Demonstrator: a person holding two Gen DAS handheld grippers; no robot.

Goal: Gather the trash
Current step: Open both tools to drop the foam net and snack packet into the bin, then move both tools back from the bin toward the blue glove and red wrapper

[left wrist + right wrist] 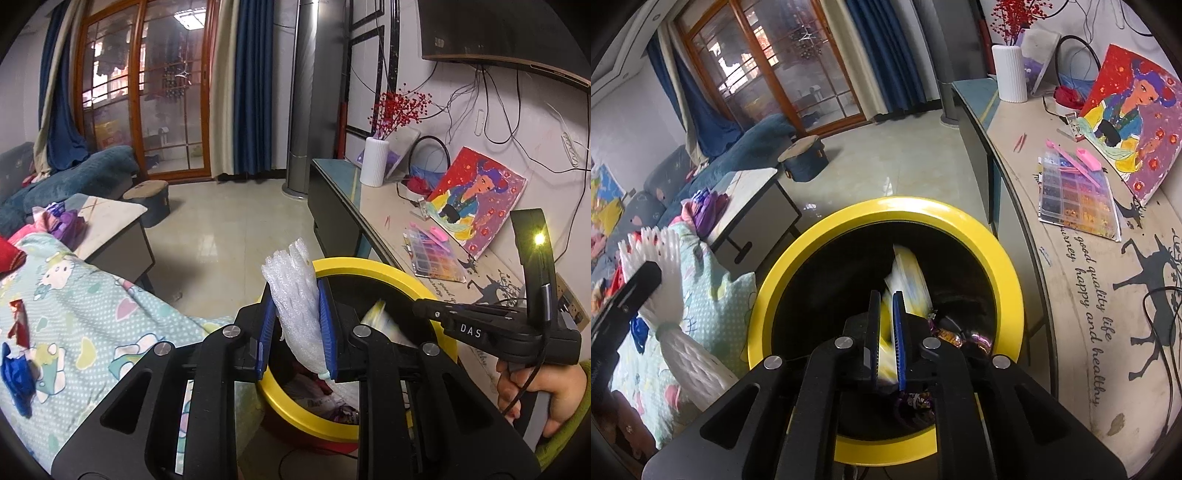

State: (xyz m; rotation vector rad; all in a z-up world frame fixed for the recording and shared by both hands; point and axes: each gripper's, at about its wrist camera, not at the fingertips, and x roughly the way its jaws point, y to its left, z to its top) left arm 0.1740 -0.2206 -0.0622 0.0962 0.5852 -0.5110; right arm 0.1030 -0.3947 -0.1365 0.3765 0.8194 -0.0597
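My left gripper (295,291) is shut on a white foam net sleeve (291,266), held upright at the left edge of a yellow-rimmed bin (369,266). In the right wrist view that foam sleeve (665,258) hangs left of the bin rim (886,206). My right gripper (885,299) points down into the bin with its jaws a narrow gap apart. A yellow-and-white wrapper (908,273) shows blurred between and beyond the pads, loose rather than clamped. From the left wrist view the right gripper (421,308) reaches over the bin, with the wrapper (376,315) below its tip. Several wrappers (945,336) lie inside.
A cartoon-print blanket (92,302) left of the bin carries a red wrapper (18,321) and a blue one (16,380). A long cabinet (388,206) on the right holds a bead box (436,254), a painting and a white vase. A low table (110,229) stands behind the blanket.
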